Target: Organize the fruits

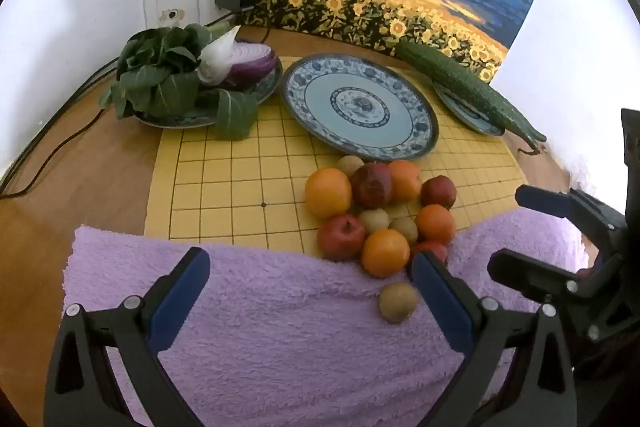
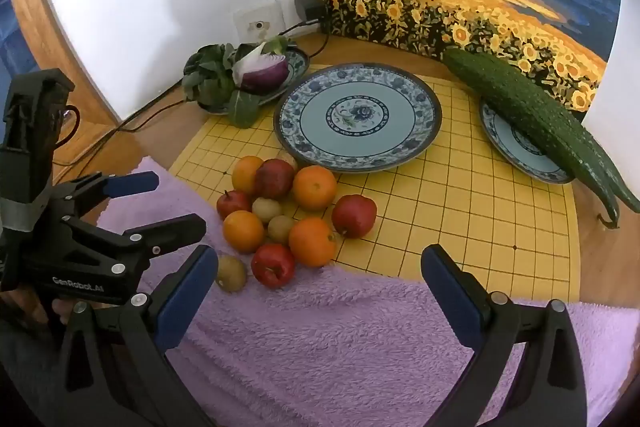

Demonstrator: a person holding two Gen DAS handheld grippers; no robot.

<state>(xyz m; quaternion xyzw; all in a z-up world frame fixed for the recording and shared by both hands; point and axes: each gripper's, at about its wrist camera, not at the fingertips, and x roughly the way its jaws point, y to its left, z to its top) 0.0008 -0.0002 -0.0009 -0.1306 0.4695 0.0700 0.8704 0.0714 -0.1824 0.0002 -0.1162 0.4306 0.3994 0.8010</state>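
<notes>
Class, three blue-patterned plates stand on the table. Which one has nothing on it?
The large middle plate is bare. The left plate holds leafy greens and a halved red onion; the right plate carries a cucumber.

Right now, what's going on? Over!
Left gripper open, right gripper open, both empty. Fruit pile untouched beside bare big plate. Nothing blocking.

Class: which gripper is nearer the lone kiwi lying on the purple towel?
Left. The left gripper has the kiwi just inside its right finger; the right gripper sits farther off, with the kiwi outside its left finger.
</notes>
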